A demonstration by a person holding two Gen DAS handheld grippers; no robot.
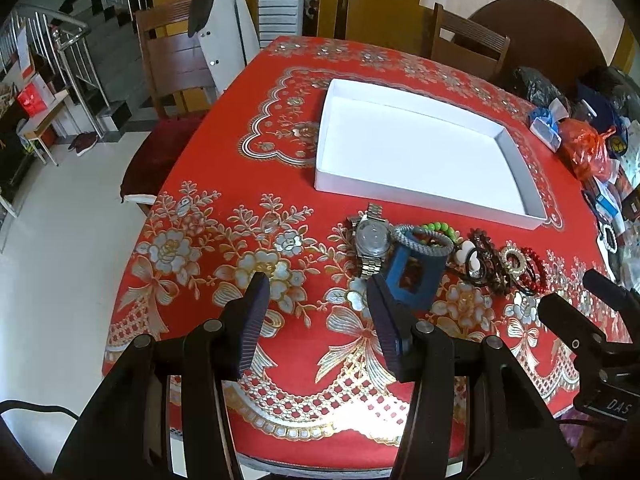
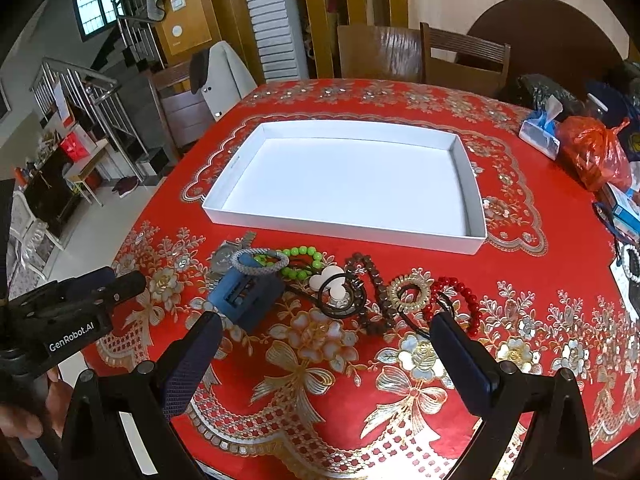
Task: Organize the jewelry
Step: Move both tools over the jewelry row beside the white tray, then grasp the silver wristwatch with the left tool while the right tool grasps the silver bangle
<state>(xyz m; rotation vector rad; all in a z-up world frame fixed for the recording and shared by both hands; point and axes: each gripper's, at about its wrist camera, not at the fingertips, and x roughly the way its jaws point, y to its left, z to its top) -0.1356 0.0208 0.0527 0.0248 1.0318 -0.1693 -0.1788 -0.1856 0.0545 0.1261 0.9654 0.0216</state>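
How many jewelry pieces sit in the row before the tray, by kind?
Wristwatch: 1
Bracelets, namely grey braided, green bead, brown bead and red bead: 4
Gold ring brooch: 1
White-bead black cord piece: 1
Blue stand: 1
Total: 8
White tray: nothing inside.

Home dining room — floral red tablecloth (image 2: 340, 360), wooden chairs (image 2: 464, 58), staircase (image 1: 80, 60).

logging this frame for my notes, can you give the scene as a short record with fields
surface: table with red floral cloth
container: white tray, nothing inside
jewelry: row on the cloth in front of the tray
row, left to right: silver watch, grey braided bracelet on a blue stand, green bead bracelet, gold ring brooch, red bead bracelet
left gripper: jaws open, holding nothing
right gripper: jaws open, holding nothing
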